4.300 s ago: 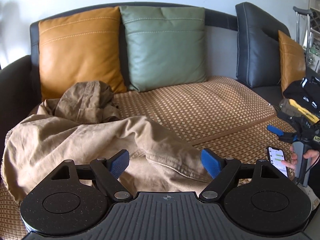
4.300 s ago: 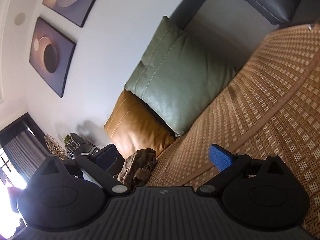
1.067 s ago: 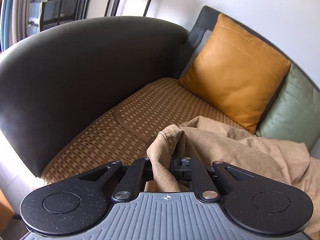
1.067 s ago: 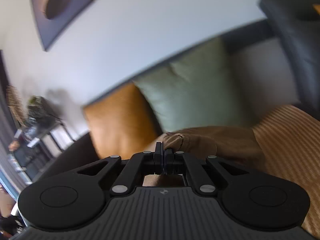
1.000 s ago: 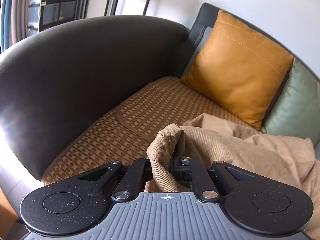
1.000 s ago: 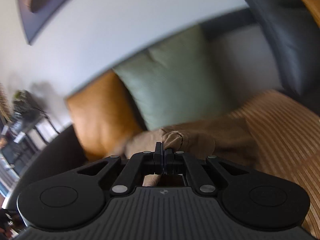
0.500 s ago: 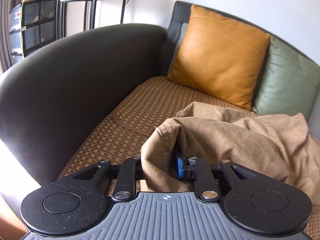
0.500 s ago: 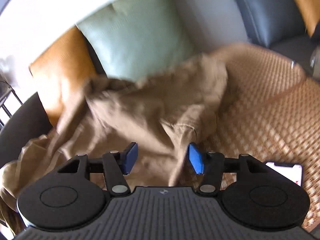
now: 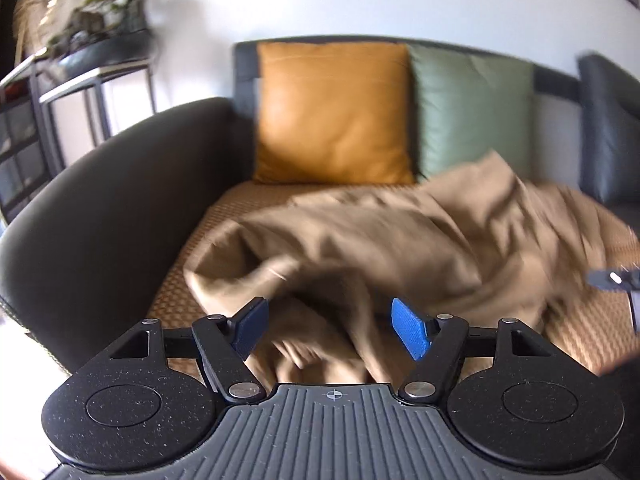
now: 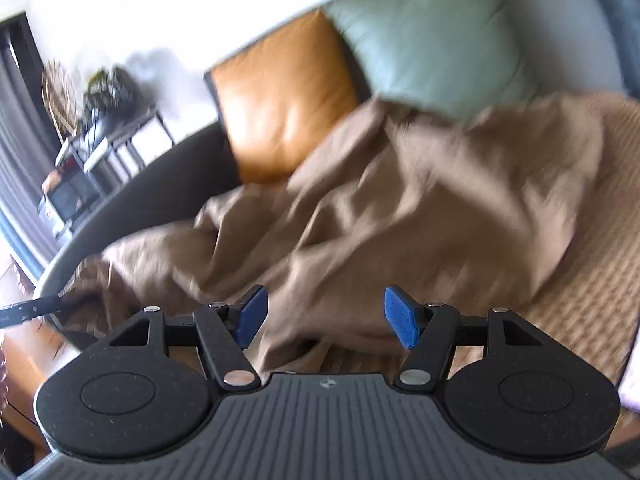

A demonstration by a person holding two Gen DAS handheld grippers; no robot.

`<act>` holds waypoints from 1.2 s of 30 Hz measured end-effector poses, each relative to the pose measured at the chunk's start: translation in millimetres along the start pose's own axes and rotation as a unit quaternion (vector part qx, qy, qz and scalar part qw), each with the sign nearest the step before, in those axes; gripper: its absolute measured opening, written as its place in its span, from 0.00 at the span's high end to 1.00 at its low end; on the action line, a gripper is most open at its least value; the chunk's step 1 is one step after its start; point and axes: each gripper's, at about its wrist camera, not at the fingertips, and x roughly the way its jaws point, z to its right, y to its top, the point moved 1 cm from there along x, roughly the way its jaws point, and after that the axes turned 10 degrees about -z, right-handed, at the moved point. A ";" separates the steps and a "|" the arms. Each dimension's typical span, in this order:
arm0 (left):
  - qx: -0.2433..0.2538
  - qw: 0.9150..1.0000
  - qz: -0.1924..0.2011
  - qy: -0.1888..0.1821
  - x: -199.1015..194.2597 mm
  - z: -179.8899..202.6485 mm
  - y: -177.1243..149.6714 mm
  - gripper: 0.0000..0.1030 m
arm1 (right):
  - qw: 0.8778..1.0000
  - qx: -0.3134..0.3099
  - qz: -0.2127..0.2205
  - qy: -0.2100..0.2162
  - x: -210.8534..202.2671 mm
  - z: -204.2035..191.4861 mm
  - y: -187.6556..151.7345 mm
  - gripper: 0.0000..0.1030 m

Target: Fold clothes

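Note:
A tan garment [image 9: 400, 248] lies spread and rumpled across the woven sofa seat [image 9: 228, 208]; it also shows in the right wrist view [image 10: 420, 208]. My left gripper [image 9: 332, 330] is open and empty, just above the garment's near left edge. My right gripper [image 10: 326, 316] is open and empty, just above the garment's near edge. A dark tip of the right gripper shows at the right edge of the left wrist view [image 9: 616, 278]. Both views are motion-blurred.
An orange cushion [image 9: 332, 112] and a green cushion [image 9: 472, 116] lean on the sofa back. A black padded armrest [image 9: 92, 192] closes the left side. A metal shelf with a plant [image 9: 88, 60] stands behind it. A dark cushion [image 9: 608, 128] sits at the right.
Both grippers were shut on the garment a second ago. The right let go first, then the left. The garment has dropped onto the seat and both grippers have pulled back.

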 end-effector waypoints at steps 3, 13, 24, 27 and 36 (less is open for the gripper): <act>0.016 0.999 -0.032 -0.028 15.8 24.0 -19.8 0.24 | 0.999 0.010 -0.029 0.019 12.5 -11.0 -15.1 0.33; 0.077 0.993 -0.087 0.001 67.3 66.8 -50.2 0.23 | 0.995 0.049 -0.080 0.046 29.1 -25.9 -43.4 0.32; 0.020 0.995 -0.082 -0.055 66.7 64.1 -22.5 0.22 | 0.990 0.118 -0.066 0.048 44.8 -10.7 -42.7 0.29; 0.071 0.994 -0.049 -0.073 64.3 90.7 0.2 0.21 | 0.989 0.141 -0.026 0.031 34.2 1.3 -31.0 0.29; 0.345 0.937 -0.003 -0.054 124.4 233.7 31.7 0.21 | 0.985 0.164 0.051 -0.023 -14.8 44.5 -12.2 0.26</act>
